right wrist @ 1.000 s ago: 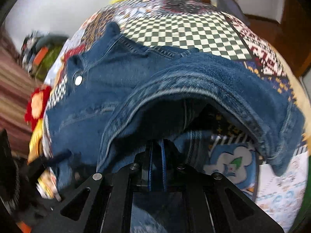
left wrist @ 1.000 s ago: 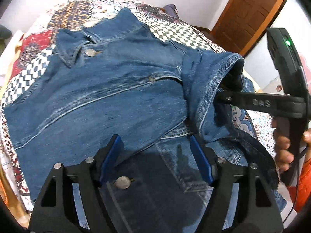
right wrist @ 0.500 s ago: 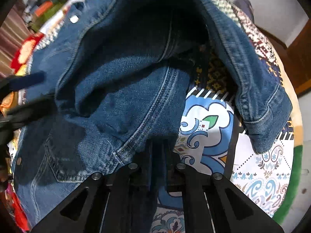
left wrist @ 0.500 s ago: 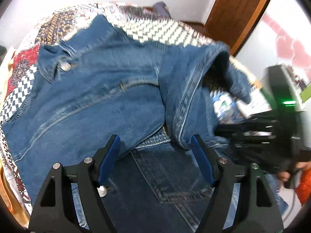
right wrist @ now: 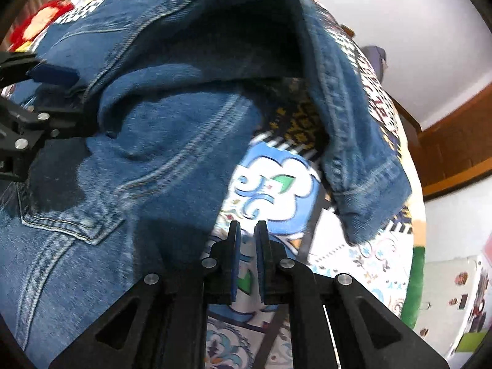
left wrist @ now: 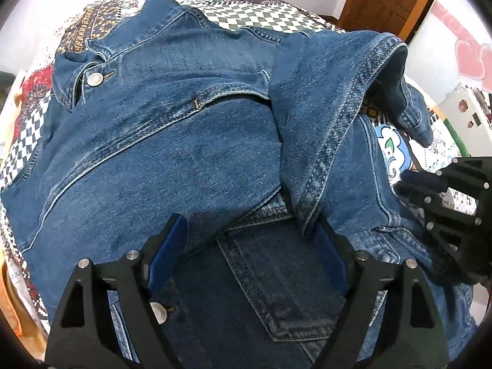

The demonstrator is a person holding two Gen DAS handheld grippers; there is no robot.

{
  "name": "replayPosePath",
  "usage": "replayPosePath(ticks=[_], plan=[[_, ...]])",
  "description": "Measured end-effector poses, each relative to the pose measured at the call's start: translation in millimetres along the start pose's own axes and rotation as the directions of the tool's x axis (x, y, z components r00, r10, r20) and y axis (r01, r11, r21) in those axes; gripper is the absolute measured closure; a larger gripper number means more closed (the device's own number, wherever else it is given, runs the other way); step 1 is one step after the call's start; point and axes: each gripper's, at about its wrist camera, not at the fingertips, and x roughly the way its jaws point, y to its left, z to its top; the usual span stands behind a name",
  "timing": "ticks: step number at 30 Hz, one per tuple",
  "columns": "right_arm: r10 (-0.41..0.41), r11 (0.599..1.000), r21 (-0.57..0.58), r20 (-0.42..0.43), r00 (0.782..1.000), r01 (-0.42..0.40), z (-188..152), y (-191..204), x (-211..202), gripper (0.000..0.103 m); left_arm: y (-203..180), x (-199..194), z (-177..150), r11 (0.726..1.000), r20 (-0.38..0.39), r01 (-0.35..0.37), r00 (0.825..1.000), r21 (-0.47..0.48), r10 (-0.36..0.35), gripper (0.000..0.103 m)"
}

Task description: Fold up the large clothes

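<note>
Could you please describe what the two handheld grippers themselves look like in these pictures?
Both the left gripper and the right gripper are matte black, with angular frames pierced by triangular cutouts and studded with round silver bolts. Each ends in two flat fingers faced with blue pads. No cables or sleeves are visible.

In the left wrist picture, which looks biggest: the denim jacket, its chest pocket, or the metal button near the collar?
1. Denim jacket, filling most of the picture.
2. Chest pocket, enlarged by nearness to the camera.
3. Metal button, smallest by far.

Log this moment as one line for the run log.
task: fold denim jacket | left gripper: open, just opening, above jacket | right gripper: nearly shut, empty | sleeve: folded across body | surface: patterned bedspread
</note>
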Motion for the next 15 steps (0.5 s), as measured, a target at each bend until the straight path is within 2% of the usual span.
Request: replayPosePath(ticks=[3,6,9,11,13,15], plan=[[0.072,0.993,0.094,-0.019,0.997,-0.07,-8,-26,-9,0.099,-6,-17,5,1.0,0.026,-0.003,1.0,0.022,0.003,0.021],[0.151,0.965,0.214,0.035,0.988,-0.155,-24,-64,-30,0.099,-27,-45,23,0.993,0.107,-0.043,0.994,0.113,0.03,0.021],[0.163,0.936,0.303,0.087,0.983,-0.182,-34,-93,-49,0.098,-57,-60,49,0.97,0.185,-0.108,0.98,0.218,0.068,0.019],[0.175,0.91,0.36,0.119,0.977,-0.207,-40,-110,-60,0.098,-78,-56,73,0.946,0.216,-0.155,0.972,0.285,0.094,0.006],[0.181,0.888,0.401,0.143,0.973,-0.224,-45,-123,-71,0.098,-90,-45,89,0.923,0.225,-0.182,0.968,0.34,0.108,0.003],[0.185,0.873,0.427,0.157,0.97,-0.236,-46,-128,-76,0.098,-105,-23,103,0.893,0.198,-0.215,0.969,0.395,0.145,0.003]])
